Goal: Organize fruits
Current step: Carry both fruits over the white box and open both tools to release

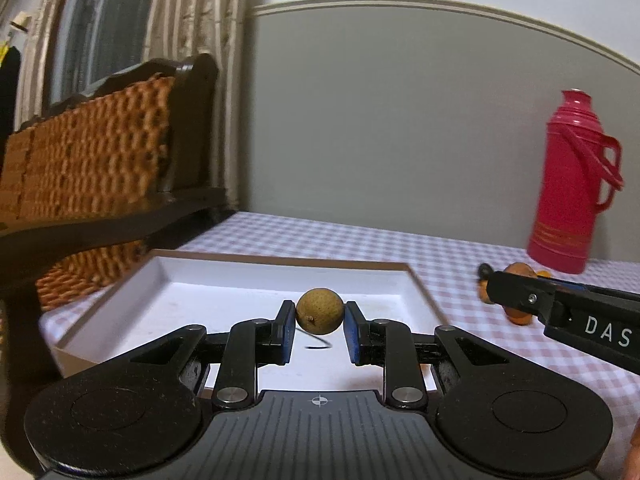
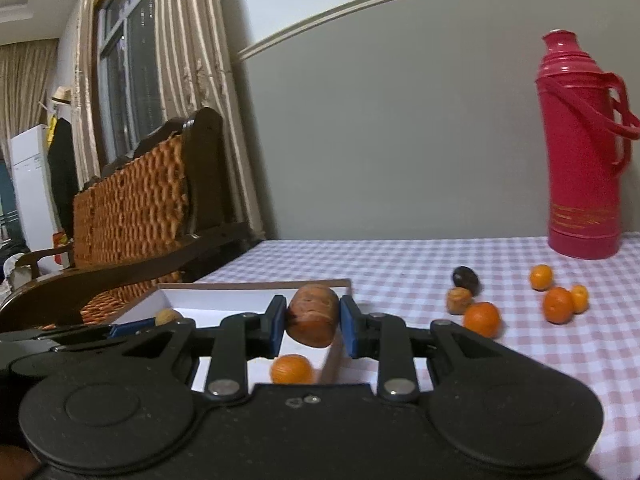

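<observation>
In the left wrist view my left gripper point(image 1: 319, 318) is shut on a small round tan fruit point(image 1: 320, 316), held over the white box point(image 1: 224, 280) with a brown rim. In the right wrist view my right gripper point(image 2: 313, 322) is shut on a wrinkled brown fruit point(image 2: 313, 319) above the box's right wall point(image 2: 334, 354). One orange point(image 2: 292, 369) lies inside the box by that wall. Several oranges point(image 2: 482, 319), a dark fruit point(image 2: 465, 278) and a brown one point(image 2: 459, 300) lie loose on the checked cloth to the right.
A red thermos flask point(image 2: 580, 152) stands at the back right of the table point(image 2: 400, 264), near the grey wall. A dark wooden chair with a wicker back point(image 2: 132, 208) stands close to the table's left edge. A finger of the right gripper point(image 1: 520, 296) reaches in from the right.
</observation>
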Motion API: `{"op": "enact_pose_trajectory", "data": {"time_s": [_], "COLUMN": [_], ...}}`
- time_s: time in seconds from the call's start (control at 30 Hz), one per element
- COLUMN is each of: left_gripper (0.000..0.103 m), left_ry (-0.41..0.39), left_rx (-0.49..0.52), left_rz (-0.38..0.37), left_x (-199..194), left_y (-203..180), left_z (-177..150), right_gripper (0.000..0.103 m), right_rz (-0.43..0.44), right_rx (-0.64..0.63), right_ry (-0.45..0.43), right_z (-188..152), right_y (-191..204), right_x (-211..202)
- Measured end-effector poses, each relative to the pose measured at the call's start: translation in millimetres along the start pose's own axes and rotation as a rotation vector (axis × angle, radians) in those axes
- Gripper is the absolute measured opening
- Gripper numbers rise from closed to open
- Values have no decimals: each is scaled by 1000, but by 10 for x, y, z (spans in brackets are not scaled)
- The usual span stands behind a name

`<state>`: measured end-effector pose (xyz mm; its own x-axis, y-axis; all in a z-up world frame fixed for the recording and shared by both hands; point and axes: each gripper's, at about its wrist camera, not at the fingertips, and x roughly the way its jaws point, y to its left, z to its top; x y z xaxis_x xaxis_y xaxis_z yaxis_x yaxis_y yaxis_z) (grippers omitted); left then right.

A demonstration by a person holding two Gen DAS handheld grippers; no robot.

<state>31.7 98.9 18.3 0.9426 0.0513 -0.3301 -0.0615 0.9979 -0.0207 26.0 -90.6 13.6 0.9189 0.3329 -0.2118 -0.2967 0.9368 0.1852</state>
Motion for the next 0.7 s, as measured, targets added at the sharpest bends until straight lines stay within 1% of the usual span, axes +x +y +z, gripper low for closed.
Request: {"op": "enact_pose_trajectory", "data": {"time_s": [0.33, 0.7], "left_gripper": [26, 26], "left_ry": [9, 25], "left_rx": [-43, -65], "left_rz": [96, 166], "left_x": [103, 252], "left_y": [418, 691], "left_z": [-10, -16], "right_gripper": [20, 20], "right_rz": [47, 59], "right_rx": [-7, -1], "right_ry": [8, 20], "right_z": [-46, -73], "right_y": [238, 345], "right_x": [253, 440]}}
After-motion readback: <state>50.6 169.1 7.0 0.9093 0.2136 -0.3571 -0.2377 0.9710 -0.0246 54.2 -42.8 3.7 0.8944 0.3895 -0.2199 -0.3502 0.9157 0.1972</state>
